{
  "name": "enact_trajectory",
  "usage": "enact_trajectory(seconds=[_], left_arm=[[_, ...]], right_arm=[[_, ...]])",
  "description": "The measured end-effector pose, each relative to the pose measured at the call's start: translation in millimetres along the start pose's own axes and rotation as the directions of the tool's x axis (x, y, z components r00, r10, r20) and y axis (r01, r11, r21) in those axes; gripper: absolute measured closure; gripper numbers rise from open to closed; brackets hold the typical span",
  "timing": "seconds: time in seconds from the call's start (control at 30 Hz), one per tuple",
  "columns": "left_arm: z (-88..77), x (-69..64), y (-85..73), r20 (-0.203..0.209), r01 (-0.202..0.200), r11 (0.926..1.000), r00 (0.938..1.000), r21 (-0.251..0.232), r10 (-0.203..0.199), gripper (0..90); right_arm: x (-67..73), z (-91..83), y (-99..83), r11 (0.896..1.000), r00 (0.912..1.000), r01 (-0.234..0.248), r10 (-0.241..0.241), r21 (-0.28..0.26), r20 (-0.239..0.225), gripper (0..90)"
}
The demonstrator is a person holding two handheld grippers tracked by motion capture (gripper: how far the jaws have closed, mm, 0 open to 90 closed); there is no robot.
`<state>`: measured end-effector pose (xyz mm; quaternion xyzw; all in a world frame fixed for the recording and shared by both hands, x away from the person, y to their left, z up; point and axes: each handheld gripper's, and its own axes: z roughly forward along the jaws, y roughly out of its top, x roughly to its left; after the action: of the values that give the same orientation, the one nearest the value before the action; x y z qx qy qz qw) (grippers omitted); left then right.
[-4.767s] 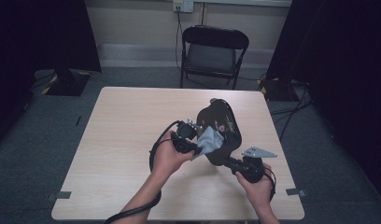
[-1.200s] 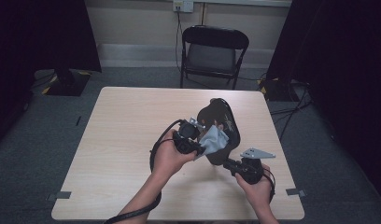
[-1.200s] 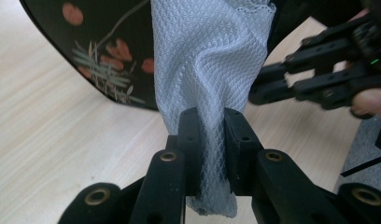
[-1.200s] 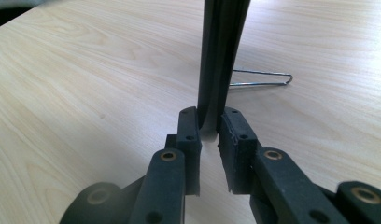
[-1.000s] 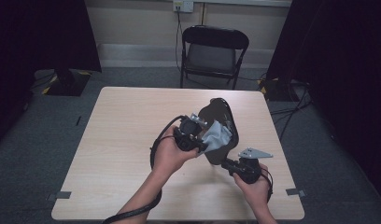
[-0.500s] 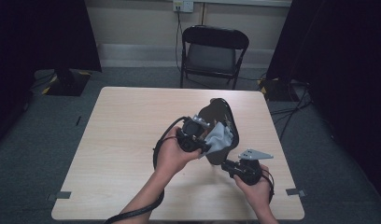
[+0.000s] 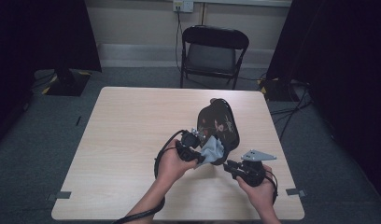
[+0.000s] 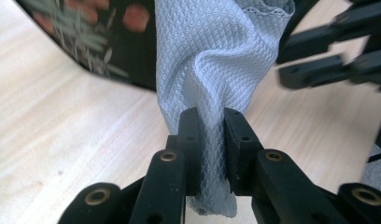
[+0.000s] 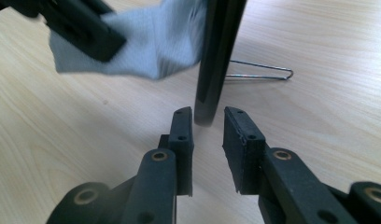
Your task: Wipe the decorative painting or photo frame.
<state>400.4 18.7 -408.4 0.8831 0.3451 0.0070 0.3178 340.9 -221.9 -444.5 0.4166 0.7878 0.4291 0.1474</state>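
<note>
A black oval plate [image 7: 221, 123] with a floral pattern stands tilted on edge on the table [image 7: 132, 130], propped by a thin wire stand [image 9: 261, 70]. My left gripper [image 7: 200, 153] is shut on a grey mesh cloth [image 7: 212, 150] pressed against the plate's lower face. In the left gripper view the cloth [image 8: 212, 70] runs up from between the jaws of the left gripper [image 8: 208, 121] to the plate [image 8: 86, 42]. My right gripper [image 7: 229, 164] is at the plate's lower rim. In its own view the right gripper [image 9: 207, 116] has the plate's edge [image 9: 219, 46] between its jaw tips.
A black folding chair [image 7: 214, 51] stands beyond the table's far edge. Bare wood lies to the left of and behind the plate. Dark curtains hang at both sides, and cables run along the floor at the right.
My left gripper has carried the cloth up and to the right along the plate's face. The right gripper has shifted slightly left and stays at the plate's lower rim.
</note>
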Motion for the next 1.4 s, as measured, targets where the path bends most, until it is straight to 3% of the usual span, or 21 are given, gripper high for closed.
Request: enact_trajectory(seconds=[0.23,0.47,0.57,0.7,0.93,1.13,1.23,1.4], left_arm=[[20.0,10.4,-13.8,-0.013,0.042,0.9981,0.9991,0.045,-0.042,78.6],[34.0,15.0,-27.5,-0.057,0.044,0.9925,0.9977,0.114,-0.038,78.7],[32.0,15.2,-30.7,-0.049,0.050,0.9934,0.9978,0.104,-0.045,78.7],[16.1,12.1,-26.5,-0.029,0.041,0.9970,0.9988,0.065,-0.039,78.7],[-33.4,2.6,-3.7,-0.015,-0.005,0.9995,0.9999,-0.030,0.005,78.6],[-68.7,-5.8,15.6,-0.023,-0.028,0.9949,0.9994,-0.097,0.026,78.6],[-84.4,-13.5,24.6,-0.038,-0.063,0.9900,0.9976,-0.126,0.058,78.6],[-97.0,-26.9,36.2,-0.009,-0.085,0.9797,0.9963,-0.182,0.085,78.6]], right_arm=[[-4.1,-1.3,-1.6,1.000,0.9999,-0.007,0.007,0.002,0.010,72.4],[-7.9,-2.3,-3.5,1.000,0.9998,-0.014,0.014,0.003,0.017,72.1],[-8.8,-3.1,-3.8,1.000,0.9996,-0.017,0.017,0.001,0.020,72.1],[-10.6,-3.2,-4.9,1.000,0.9994,-0.021,0.021,0.004,0.026,72.0],[-11.7,-2.3,-6.5,1.000,0.9991,-0.027,0.026,0.010,0.032,71.2],[-11.5,-1.0,-7.9,0.999,0.9990,-0.030,0.030,0.016,0.034,71.1],[-12.1,-0.1,-8.6,0.999,0.9991,-0.026,0.025,0.019,0.034,71.1],[-12.3,0.5,-8.1,1.000,0.9990,-0.026,0.026,0.017,0.036,71.0]])
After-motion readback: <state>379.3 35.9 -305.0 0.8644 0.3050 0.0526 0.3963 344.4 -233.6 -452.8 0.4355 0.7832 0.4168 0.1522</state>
